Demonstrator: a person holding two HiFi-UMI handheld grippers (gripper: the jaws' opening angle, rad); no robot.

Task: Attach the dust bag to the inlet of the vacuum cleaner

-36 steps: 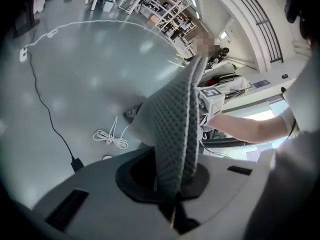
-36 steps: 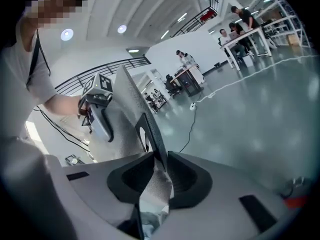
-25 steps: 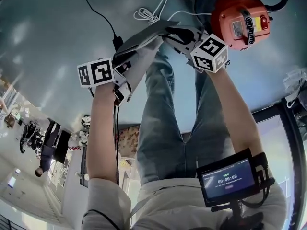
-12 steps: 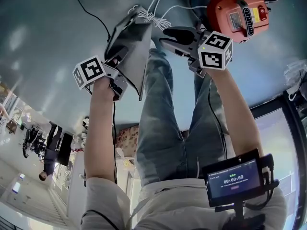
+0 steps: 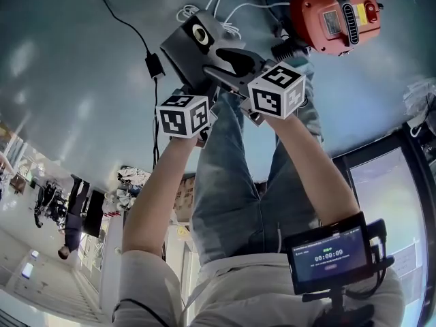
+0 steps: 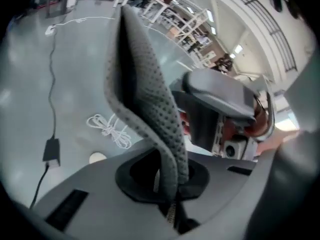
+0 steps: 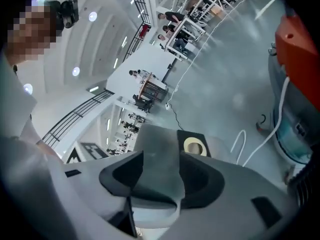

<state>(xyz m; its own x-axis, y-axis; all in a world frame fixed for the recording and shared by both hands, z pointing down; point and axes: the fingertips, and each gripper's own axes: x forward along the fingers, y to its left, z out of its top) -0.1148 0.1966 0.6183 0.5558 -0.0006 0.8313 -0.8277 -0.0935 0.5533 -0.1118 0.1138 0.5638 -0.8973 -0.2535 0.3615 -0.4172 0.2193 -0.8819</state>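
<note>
Grip has changed: the left gripper [image 6: 172, 204] bites shut on the bag's [image 5: 187, 46] grey fabric edge and has swung in beside the right gripper [image 5: 230, 63]. The right jaws have just been opening and now stand wide, the bag's flat side between them but unpinched. So the bag hangs from the left alone, turned from edge-on to show its collar [image 5: 199, 35]. I judge this a regrip, with fitting not begun. The bag lies at twelve o'clock of the left gripper and eleven of the right. Farther off at one o'clock, the vacuum [image 5: 334, 16] stands apart from the bag.
</note>
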